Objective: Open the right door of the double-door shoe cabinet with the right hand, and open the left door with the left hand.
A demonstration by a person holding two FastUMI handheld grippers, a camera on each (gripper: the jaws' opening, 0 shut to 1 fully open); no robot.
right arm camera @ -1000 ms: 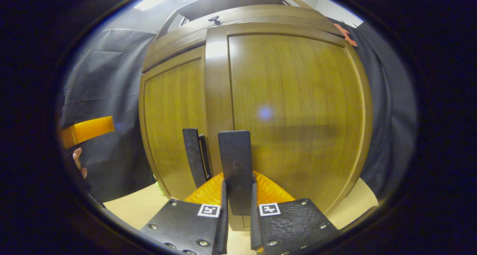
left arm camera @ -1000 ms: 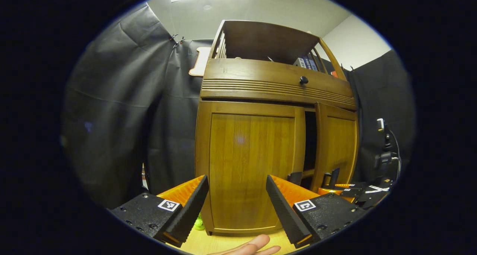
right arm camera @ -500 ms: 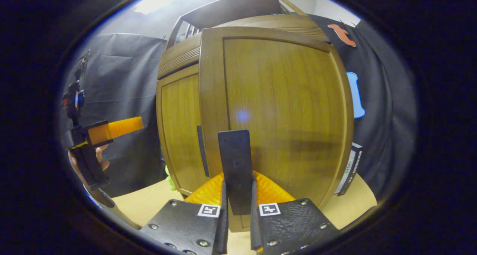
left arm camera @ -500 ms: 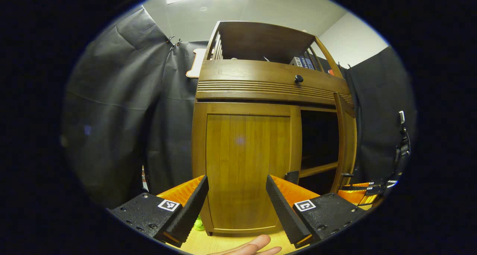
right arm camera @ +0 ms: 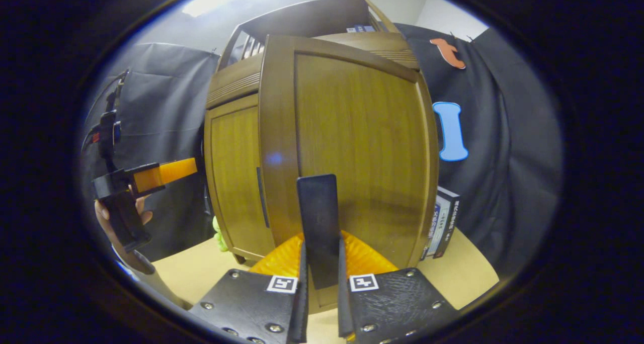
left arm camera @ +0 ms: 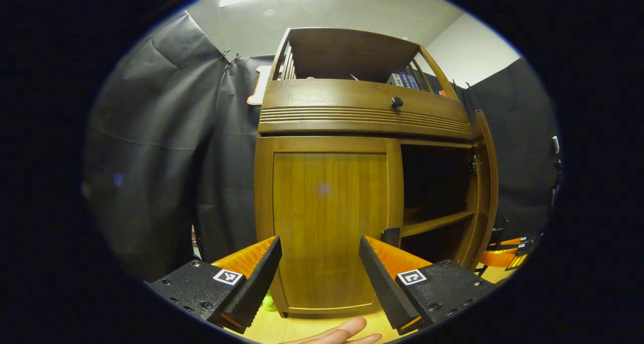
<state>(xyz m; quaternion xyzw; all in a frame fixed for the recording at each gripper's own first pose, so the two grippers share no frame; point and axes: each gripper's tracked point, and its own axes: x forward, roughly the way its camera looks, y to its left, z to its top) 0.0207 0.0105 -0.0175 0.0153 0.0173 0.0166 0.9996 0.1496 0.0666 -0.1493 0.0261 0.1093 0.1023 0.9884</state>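
The wooden shoe cabinet fills both views. Its left door (left arm camera: 329, 218) is closed, with a dark handle (left arm camera: 391, 236) at its right edge. My left gripper (left arm camera: 319, 248) is open in front of that door, a little left of the handle and apart from it. The right door (left arm camera: 485, 183) stands swung wide, showing a dark inside with a shelf (left arm camera: 435, 223). My right gripper (right arm camera: 320, 248) is shut on the right door's flat black handle (right arm camera: 317, 208), against the right door (right arm camera: 362, 143). The left gripper (right arm camera: 151, 175) shows at the left, held by a hand (right arm camera: 123, 223). The right gripper (left arm camera: 503, 256) shows past the open door.
Above the doors runs a drawer with a black knob (left arm camera: 397, 102), and an open top shelf with books (left arm camera: 402, 80). A flat box (right arm camera: 440, 223) leans by the cabinet's right side. A green object (right arm camera: 219, 233) lies at its left foot. Fingers (left arm camera: 342, 331) show at the bottom.
The right door has swung from slightly ajar to wide open, pulled by my right gripper, which moved out with it. The left gripper has stayed open before the closed left door.
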